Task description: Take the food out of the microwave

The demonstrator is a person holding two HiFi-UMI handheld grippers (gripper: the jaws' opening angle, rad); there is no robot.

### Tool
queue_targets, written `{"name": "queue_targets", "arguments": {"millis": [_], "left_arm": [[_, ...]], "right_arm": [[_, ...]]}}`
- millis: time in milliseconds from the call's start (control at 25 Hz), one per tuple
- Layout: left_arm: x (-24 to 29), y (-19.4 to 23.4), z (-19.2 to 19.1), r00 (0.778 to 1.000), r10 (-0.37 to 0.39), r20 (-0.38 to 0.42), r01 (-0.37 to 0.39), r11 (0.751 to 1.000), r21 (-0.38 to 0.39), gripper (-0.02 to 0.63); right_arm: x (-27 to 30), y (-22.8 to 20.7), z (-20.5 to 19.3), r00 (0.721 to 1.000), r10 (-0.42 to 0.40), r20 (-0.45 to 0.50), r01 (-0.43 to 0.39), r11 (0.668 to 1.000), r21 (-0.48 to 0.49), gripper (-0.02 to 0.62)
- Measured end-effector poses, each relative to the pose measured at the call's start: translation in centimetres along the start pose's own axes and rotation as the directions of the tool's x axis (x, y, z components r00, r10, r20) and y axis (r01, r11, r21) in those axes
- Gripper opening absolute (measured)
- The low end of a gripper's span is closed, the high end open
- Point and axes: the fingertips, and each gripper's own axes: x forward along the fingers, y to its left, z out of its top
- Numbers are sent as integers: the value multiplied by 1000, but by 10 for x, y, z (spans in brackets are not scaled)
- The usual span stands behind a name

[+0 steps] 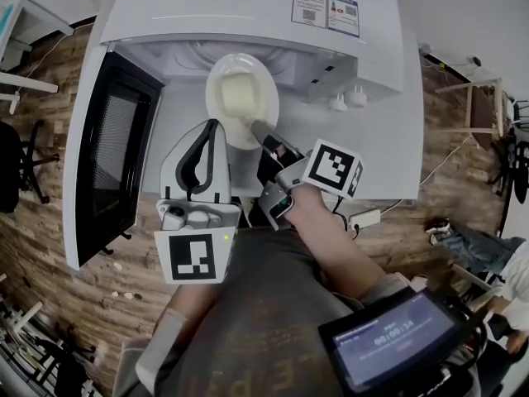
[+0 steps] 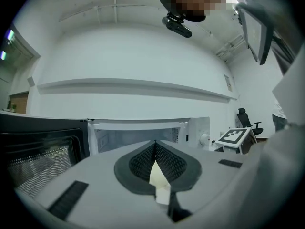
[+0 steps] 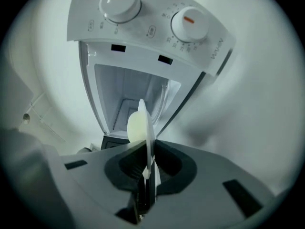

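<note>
A white microwave (image 1: pixel 248 15) stands with its door (image 1: pixel 116 155) swung open to the left. A white plate (image 1: pixel 266 110) with pale yellow food (image 1: pixel 240 96) hangs at the mouth of the cavity (image 2: pixel 138 135). My left gripper (image 1: pixel 216 124) is shut on the plate's near left rim, and a cream sliver of plate (image 2: pixel 157 176) shows between its pads. My right gripper (image 1: pixel 258 129) is shut on the near right rim. In the right gripper view the plate (image 3: pixel 149 128) stands edge-on in the jaws, with the food (image 3: pixel 135 127) on its left face.
Two dials (image 3: pixel 119 3) sit on the microwave's control panel. A white power strip (image 1: pixel 364 219) with cables lies right of my arms. A dark device with a lit screen (image 1: pixel 397 337) hangs at my chest. An office chair (image 1: pixel 25 172) stands far left on the wood-pattern floor.
</note>
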Motion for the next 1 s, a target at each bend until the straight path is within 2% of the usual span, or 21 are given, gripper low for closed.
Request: {"name": "queue_targets", "arguments": {"millis": [160, 600, 1000], "left_arm": [[-1, -13, -1, 1000, -20, -8, 20, 1000, -1, 8], [-25, -40, -20, 991, -111, -69, 111, 994, -4, 8], [-64, -39, -31, 987, -126, -96, 126, 992, -5, 8]], "right_arm": [[-24, -14, -2, 999, -44, 14, 44, 999, 14, 41], [-61, -34, -22, 993, -84, 79, 81, 996, 42, 41], [-76, -59, -55, 983, -155, 102, 146, 985, 86, 43]]}}
